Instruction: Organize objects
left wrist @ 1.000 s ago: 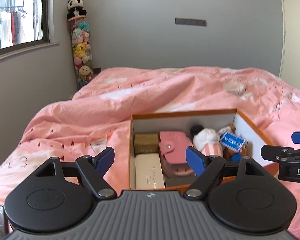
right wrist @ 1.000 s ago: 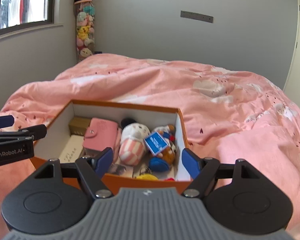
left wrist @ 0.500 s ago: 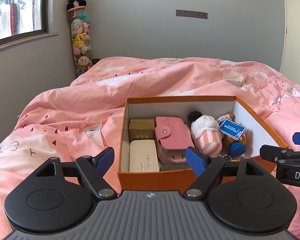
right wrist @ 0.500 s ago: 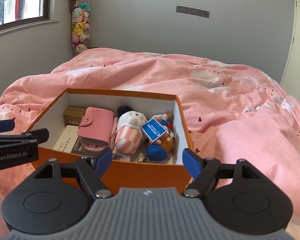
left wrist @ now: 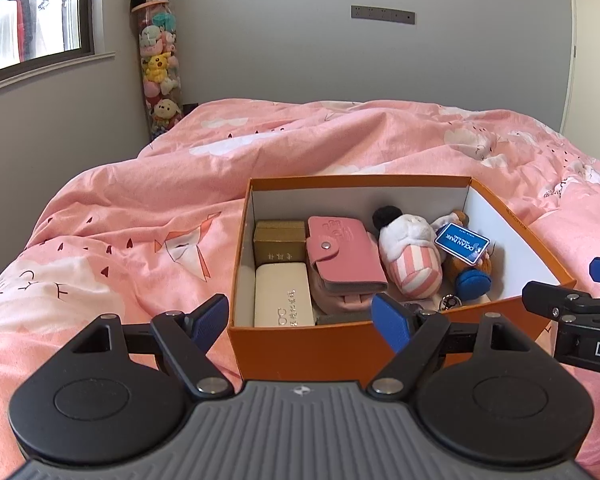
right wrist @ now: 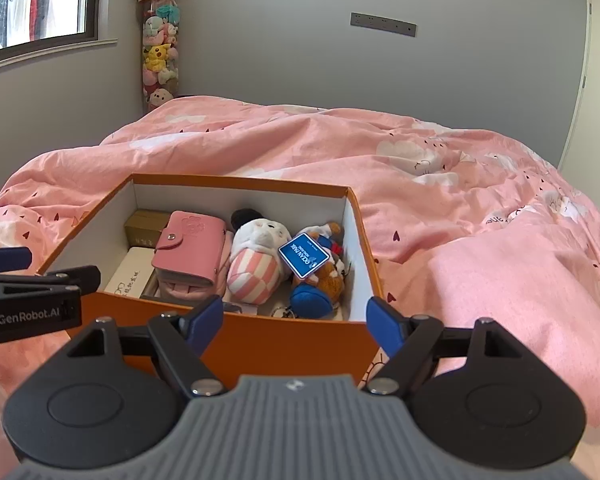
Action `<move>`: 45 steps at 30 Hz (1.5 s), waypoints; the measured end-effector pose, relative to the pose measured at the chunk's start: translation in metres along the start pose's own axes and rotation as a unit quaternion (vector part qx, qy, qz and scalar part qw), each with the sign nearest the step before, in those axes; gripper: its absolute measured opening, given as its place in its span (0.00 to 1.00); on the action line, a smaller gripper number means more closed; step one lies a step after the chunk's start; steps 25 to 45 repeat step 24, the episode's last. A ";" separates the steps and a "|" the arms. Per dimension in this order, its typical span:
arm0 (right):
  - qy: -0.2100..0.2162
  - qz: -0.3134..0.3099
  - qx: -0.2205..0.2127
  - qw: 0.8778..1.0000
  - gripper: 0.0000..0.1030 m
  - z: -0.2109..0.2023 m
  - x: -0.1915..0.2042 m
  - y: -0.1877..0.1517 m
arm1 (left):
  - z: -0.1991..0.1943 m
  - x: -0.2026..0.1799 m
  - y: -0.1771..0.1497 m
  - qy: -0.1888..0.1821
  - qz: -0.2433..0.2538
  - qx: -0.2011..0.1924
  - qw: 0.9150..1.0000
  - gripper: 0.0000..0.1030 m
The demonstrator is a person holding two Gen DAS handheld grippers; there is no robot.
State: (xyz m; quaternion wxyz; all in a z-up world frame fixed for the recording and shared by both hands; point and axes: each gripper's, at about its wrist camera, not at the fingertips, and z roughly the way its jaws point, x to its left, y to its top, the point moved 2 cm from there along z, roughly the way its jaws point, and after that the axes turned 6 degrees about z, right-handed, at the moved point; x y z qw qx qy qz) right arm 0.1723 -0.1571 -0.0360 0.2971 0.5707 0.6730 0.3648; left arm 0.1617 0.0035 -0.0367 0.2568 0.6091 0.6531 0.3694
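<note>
both grippers are hovering at the near edge of the orange box on the bed, left gripper and right gripper each with fingers spread wide and holding nothing. inside, the cream case is lying flat, long axis running away from the cameras, the gold box behind it. the pink wallet is sitting mid-box, snap flap facing front-left. the striped plush and tagged bear are filling the right side. everything's lying in the box, so this could be packing finishing or unpacking ahead; can't call it.
</note>
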 end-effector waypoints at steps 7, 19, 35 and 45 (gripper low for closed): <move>0.005 0.002 0.005 1.000 0.81 0.001 0.001 -0.003 | 0.001 -0.002 -0.001 -0.009 -0.004 0.012 1.000 0.91; 0.004 0.006 0.013 1.000 0.81 0.003 -0.002 -0.005 | 0.001 -0.005 -0.001 -0.007 -0.001 0.019 1.000 0.91; 0.004 0.004 0.015 1.000 0.81 0.002 -0.001 -0.007 | 0.000 -0.004 -0.001 -0.006 -0.002 0.018 1.000 0.91; 0.004 0.004 0.015 1.000 0.81 0.002 -0.001 -0.007 | 0.000 -0.004 -0.001 -0.006 -0.002 0.018 1.000 0.91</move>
